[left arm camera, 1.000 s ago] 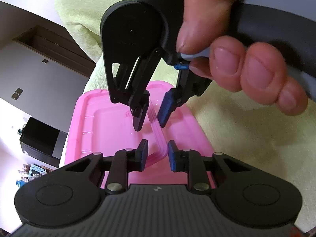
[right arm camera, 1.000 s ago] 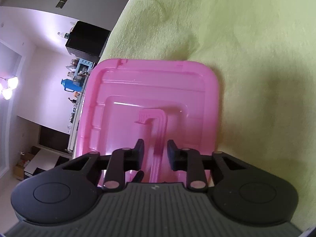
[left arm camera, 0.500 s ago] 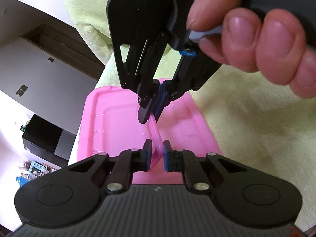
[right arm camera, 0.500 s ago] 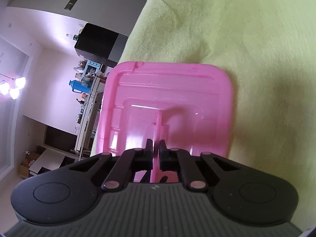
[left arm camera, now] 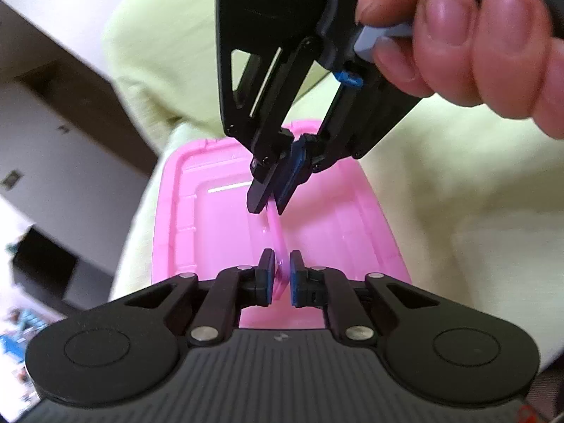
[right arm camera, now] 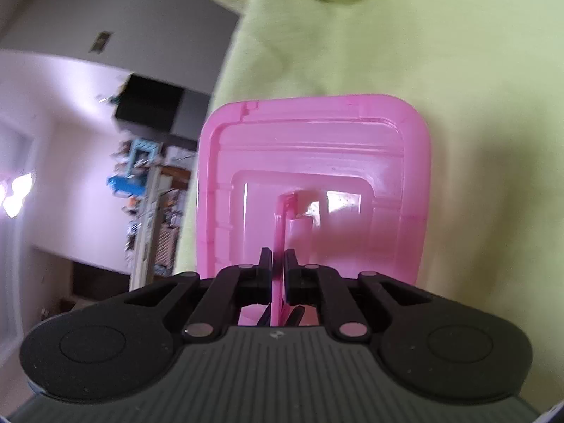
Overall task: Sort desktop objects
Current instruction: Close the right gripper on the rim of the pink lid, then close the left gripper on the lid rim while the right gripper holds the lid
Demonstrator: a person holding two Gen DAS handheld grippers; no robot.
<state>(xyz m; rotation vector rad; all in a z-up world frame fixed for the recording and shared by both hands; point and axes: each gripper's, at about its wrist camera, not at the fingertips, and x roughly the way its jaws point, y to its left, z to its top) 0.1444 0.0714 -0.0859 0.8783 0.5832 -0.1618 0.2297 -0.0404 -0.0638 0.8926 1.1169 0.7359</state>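
Together we are gripping the pink lid's raised handle (left arm camera: 275, 236): the left gripper (left arm camera: 280, 269) and right gripper (left arm camera: 271, 208) both have fingers clamped on it, lid (right arm camera: 405, 162) sitting over the yellow-green cloth (right arm camera: 458, 70). Next probably needs an even lift. Only the left view is showing the person's hand (left arm camera: 476, 42).

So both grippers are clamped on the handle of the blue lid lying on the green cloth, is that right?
Not quite: the lid is pink, as the right wrist view shows. Otherwise yes: the left gripper and right gripper both clamp its handle, over the green cloth.
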